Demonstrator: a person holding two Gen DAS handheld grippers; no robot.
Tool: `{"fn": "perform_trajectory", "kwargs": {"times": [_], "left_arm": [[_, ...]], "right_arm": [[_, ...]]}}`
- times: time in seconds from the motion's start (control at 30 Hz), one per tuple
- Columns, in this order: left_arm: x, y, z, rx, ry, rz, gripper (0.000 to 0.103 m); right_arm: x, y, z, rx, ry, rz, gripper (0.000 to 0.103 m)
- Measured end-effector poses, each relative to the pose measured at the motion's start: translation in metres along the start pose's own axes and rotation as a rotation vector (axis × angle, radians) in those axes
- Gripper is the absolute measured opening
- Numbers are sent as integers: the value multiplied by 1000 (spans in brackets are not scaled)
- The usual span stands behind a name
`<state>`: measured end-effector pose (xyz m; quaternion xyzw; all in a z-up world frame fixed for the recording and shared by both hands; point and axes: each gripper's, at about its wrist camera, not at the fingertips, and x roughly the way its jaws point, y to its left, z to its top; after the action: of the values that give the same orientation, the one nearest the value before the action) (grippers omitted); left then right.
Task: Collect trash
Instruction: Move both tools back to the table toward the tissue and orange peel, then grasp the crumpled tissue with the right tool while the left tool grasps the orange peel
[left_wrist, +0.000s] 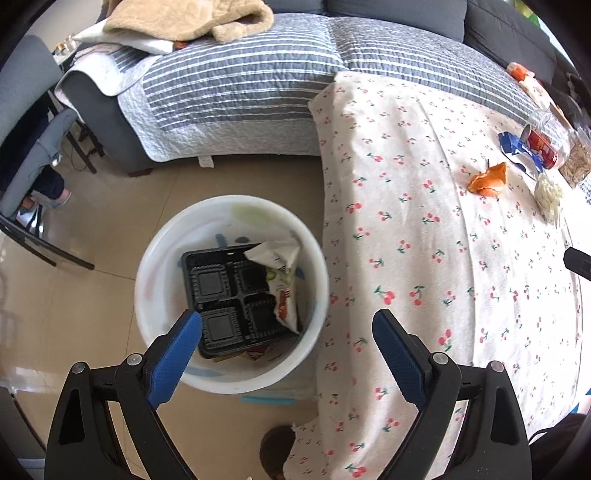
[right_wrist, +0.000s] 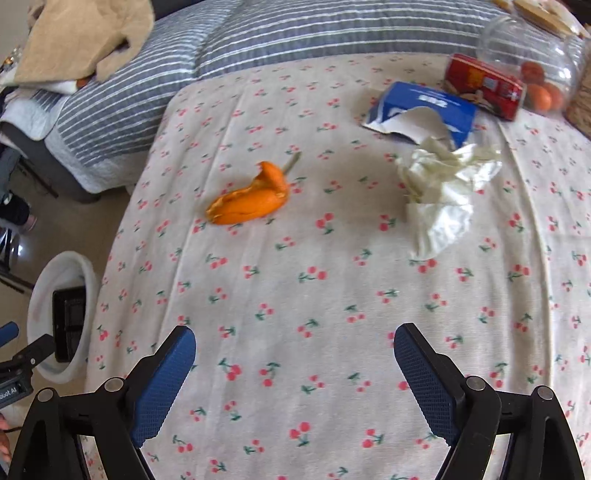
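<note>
Your left gripper (left_wrist: 288, 325) hangs with fingers spread wide and empty over the white bin (left_wrist: 155, 280) at lower centre, which holds a black tray (left_wrist: 221, 291) and a snack bag (left_wrist: 282, 280). Your right gripper (right_wrist: 295, 345), also wide and empty, hovers above the cherry-print cloth (right_wrist: 295, 288). Orange peel (right_wrist: 247, 201) lies mid-frame, crumpled tissue (right_wrist: 439, 188) to its right, and a torn blue box (right_wrist: 424, 103) and red can (right_wrist: 484, 85) at upper right.

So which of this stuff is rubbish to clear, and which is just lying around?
Trash job:
- orange peel
- crumpled tissue
- torn blue carton
- red can, on its side
- white bin, already holding a black tray and a snack wrapper

Just lying about:
- cherry-print cloth
- striped quilt
- tan blanket
- clear jar of oranges
</note>
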<state>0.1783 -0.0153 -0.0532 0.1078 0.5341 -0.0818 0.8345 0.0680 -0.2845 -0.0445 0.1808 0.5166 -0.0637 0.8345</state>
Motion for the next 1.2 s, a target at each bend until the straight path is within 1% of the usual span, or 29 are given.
{"fn": "perform_trajectory", "kwargs": {"times": [0.17,0.3,0.43,0.63,0.7,0.8,0.87,0.93,0.97,1.0,1.13,1.2], "left_arm": [[1,-41,17,32,-18,-43,95],[9,-72,33,73,-22,-76,95],[20,-102,52,112,-22,-129,95],[32,-147,77,171,-51,-163,95],[36,-156,83,180,-58,-183,95],[44,-166,91,193,-64,-201,95],[49,-169,94,199,-65,-216,94],[54,-171,98,207,-66,-232,93],[57,-173,100,212,-68,-241,91],[59,-174,101,217,-69,-249,90],[63,-181,105,240,-76,-287,83],[65,-186,107,252,-82,-295,77]], "right_arm": [[-1,-35,11,80,-2,-35,91],[4,-57,20,122,5,-59,91],[13,-75,33,133,14,-80,91],[30,-85,50,121,31,-66,91],[39,-87,55,133,44,-53,87],[51,-88,58,145,72,-35,78],[57,-89,60,145,88,-39,66],[61,-88,61,131,94,-58,57],[62,-86,63,116,87,-73,48],[61,-86,63,102,84,-83,43],[54,-94,63,105,69,-71,33],[48,-98,62,104,61,-69,33]]}}
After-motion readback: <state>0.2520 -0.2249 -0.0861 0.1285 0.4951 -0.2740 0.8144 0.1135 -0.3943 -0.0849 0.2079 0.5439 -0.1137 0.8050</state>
